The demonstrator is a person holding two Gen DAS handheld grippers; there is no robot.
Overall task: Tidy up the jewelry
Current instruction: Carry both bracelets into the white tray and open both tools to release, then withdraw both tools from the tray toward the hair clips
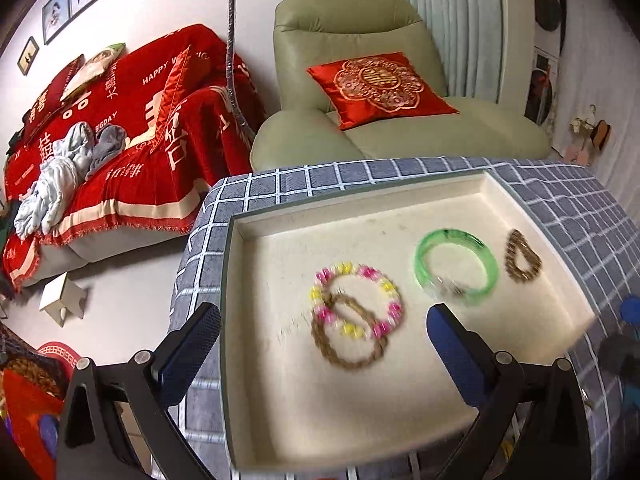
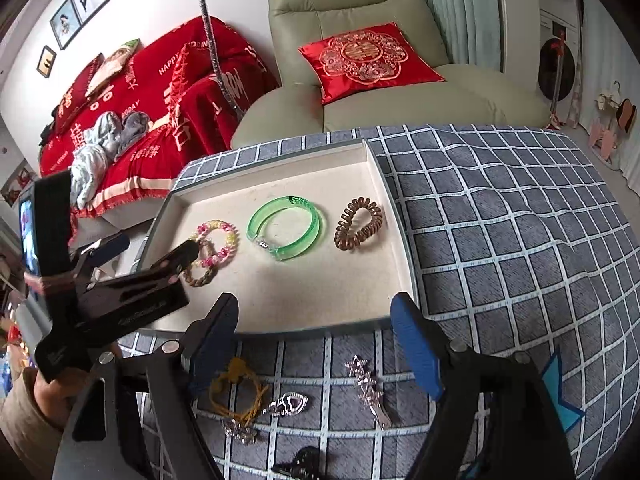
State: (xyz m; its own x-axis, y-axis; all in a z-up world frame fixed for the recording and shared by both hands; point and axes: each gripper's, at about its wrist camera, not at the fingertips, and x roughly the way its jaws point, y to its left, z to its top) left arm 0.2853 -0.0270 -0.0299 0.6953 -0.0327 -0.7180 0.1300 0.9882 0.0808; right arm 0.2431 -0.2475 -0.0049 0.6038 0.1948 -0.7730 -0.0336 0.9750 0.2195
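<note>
A cream tray (image 1: 280, 400) (image 2: 280, 300) lies on a blue checked tablecloth. In it lie a pink-and-yellow bead bracelet (image 1: 356, 300) (image 2: 218, 240) overlapping a brown braided ring (image 1: 348, 336) (image 2: 200, 274), a green bangle (image 1: 456, 266) (image 2: 284, 228) and a brown coil hair tie (image 1: 522, 256) (image 2: 358, 224). My left gripper (image 1: 320, 336) (image 2: 156, 248) is open over the tray's left part, above the bracelet and ring. My right gripper (image 2: 312, 340) is open over the tray's near edge. On the cloth in front lie a yellow cord bracelet (image 2: 236, 396), a heart clip (image 2: 290, 404) and a crystal hair clip (image 2: 368, 388).
A green armchair (image 2: 360, 92) with a red cushion and a red-covered sofa (image 2: 160, 92) stand behind the table. A dark key-like item (image 2: 300, 464) and a small sparkly piece (image 2: 240, 432) lie at the cloth's near edge. A blue paper shape (image 2: 560, 396) lies to the right.
</note>
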